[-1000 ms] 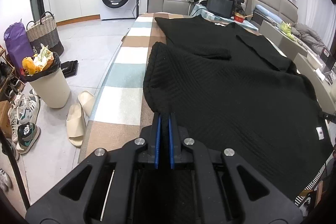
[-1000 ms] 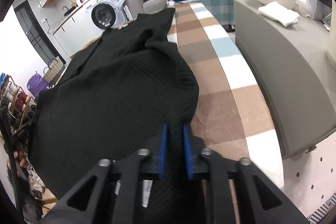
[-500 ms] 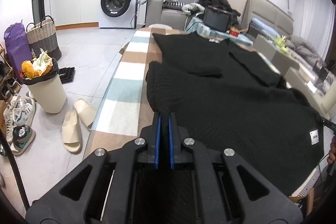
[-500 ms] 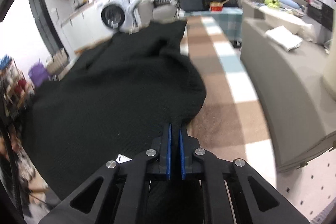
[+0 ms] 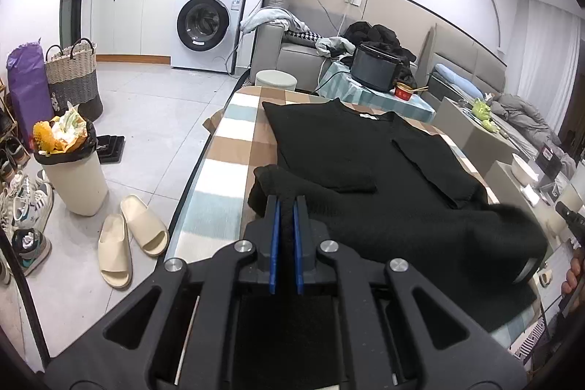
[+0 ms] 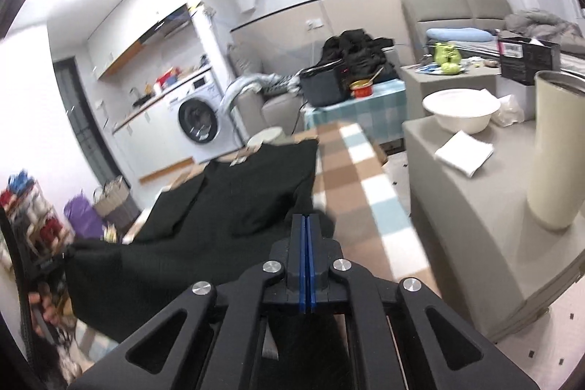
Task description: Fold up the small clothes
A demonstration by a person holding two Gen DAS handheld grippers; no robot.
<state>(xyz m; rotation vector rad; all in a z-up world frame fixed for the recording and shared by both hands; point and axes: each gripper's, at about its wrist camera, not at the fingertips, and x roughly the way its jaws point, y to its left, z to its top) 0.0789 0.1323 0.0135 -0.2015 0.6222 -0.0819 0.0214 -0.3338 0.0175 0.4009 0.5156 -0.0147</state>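
Note:
A black knit sweater (image 5: 365,163) lies on a table with a checked brown, white and blue cloth (image 5: 226,148), its neck at the far end. My left gripper (image 5: 286,207) is shut on the sweater's near left hem corner, and black knit shows between the blue pads. In the right wrist view the same sweater (image 6: 241,207) hangs lifted off the cloth (image 6: 365,192). My right gripper (image 6: 306,225) is shut on its near right hem corner. The near hem sags between both grippers.
On the floor to the left stand a full bin (image 5: 73,170), sandals (image 5: 131,236), shoes and a woven basket (image 5: 73,79). A washing machine (image 5: 204,24) is at the back. To the right a grey counter (image 6: 475,192) holds a bowl (image 6: 461,114), a folded cloth and a tall tumbler (image 6: 555,148).
Both grippers have risen and tipped up, lifting the sweater's near hem off the table. The right gripper's jaws closed onto the hem corner.

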